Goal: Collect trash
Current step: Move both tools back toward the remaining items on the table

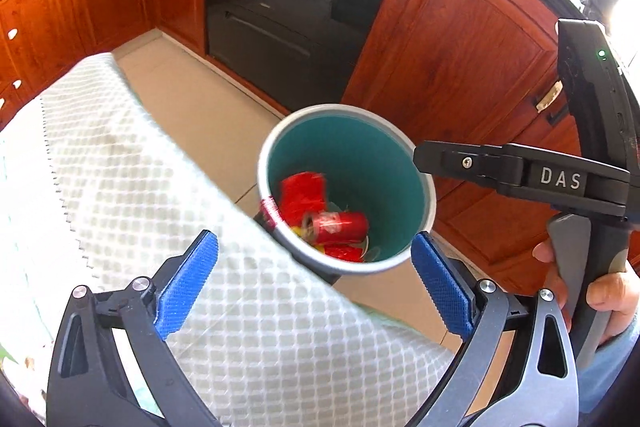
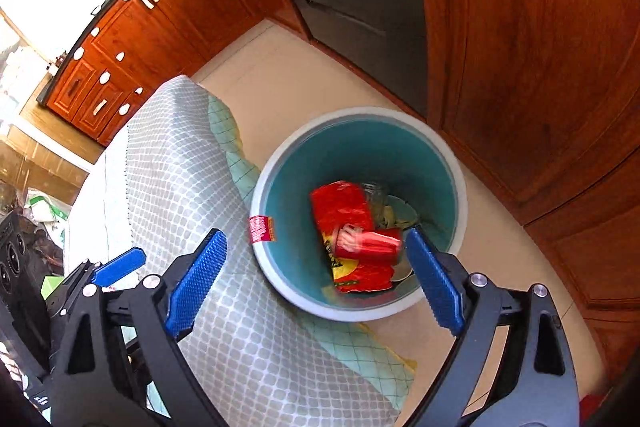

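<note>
Both grippers, left (image 1: 314,279) and right (image 2: 316,281), hang empty with jaws wide above a bin (image 2: 456,163) holding a can (image 2: 370,245), red wrapper (image 2: 340,211) and possibly more; collecting looks nearly done.

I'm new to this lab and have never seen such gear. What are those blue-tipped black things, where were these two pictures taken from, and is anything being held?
There is no robot. A person carries a clamp-like tool in each hand, with a camera looking along its two blue fingers. One picture comes from the left hand-held gripper, the other from the right hand-held gripper. The left view also shows the right tool from the side, with the person's hand on its grip. Both tools are open and hold nothing. Below them, on the kitchen floor beside a cloth-covered table, stands a bin, teal inside. In it lie a red can and a red snack bag, so that trash is already in.
</note>
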